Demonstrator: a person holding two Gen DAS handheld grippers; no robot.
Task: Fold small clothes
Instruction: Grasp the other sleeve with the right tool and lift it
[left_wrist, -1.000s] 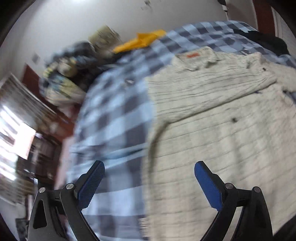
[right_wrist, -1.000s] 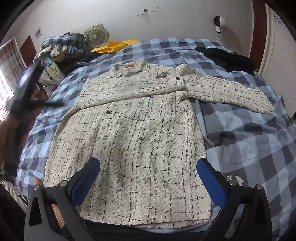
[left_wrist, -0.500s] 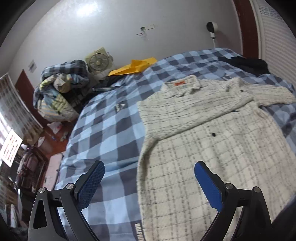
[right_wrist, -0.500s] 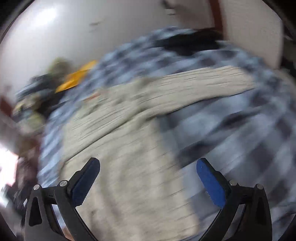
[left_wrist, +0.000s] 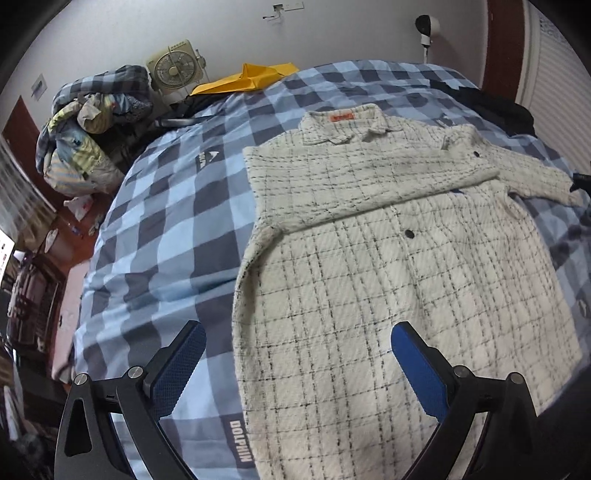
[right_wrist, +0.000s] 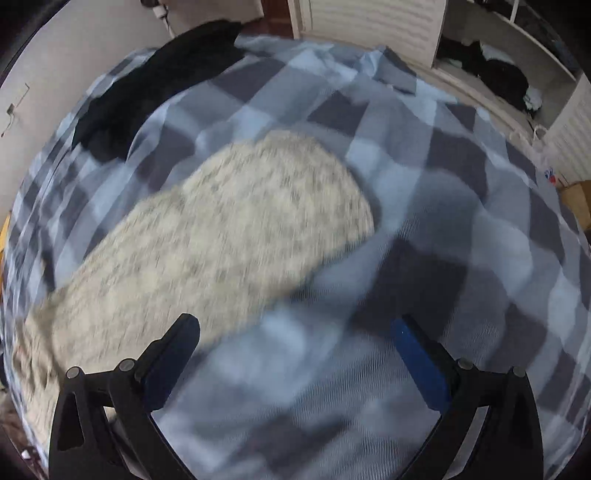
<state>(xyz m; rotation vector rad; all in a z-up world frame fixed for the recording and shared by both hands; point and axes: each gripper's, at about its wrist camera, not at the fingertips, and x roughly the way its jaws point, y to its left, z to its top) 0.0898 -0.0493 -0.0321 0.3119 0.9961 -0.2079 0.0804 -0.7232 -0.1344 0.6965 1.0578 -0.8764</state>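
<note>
Your bed with the blue-and-grey checked cover (left_wrist: 162, 236) fills both views. On it lies the cream tweed shirt-jacket with thin black grid lines (left_wrist: 388, 280), spread flat with its front up, orange-labelled collar (left_wrist: 341, 118) toward the wall, near sleeve folded across the chest, hem toward you. In the right wrist view, which is blurred, the other cream sleeve (right_wrist: 229, 236) lies stretched out on the checked cover, its cuff end pointing away from you. A black garment (right_wrist: 155, 81) is heaped at the far edge of the bed in that view; behind it stands an open white wardrobe with dark clothes on its shelves (right_wrist: 495, 70). In the left wrist view, a pile of checked and patterned bedding (left_wrist: 88, 125) sits beyond the bed's far left corner, with a beige box fan (left_wrist: 175, 68) against the wall and a yellow cloth (left_wrist: 247, 79) just beside it. Your left gripper (left_wrist: 295, 363) hovers over the left hem of the jacket, blue-padded fingers (left_wrist: 177, 365) spread wide, holding nothing. Your right gripper (right_wrist: 295, 360) hangs above the cover beside the sleeve, fingers (right_wrist: 417, 354) likewise wide apart and empty. Two dark buttons (left_wrist: 408, 233) show on the jacket front. White lettering "DOLPHIN" (left_wrist: 239, 446) is printed on the cover near the hem.
</note>
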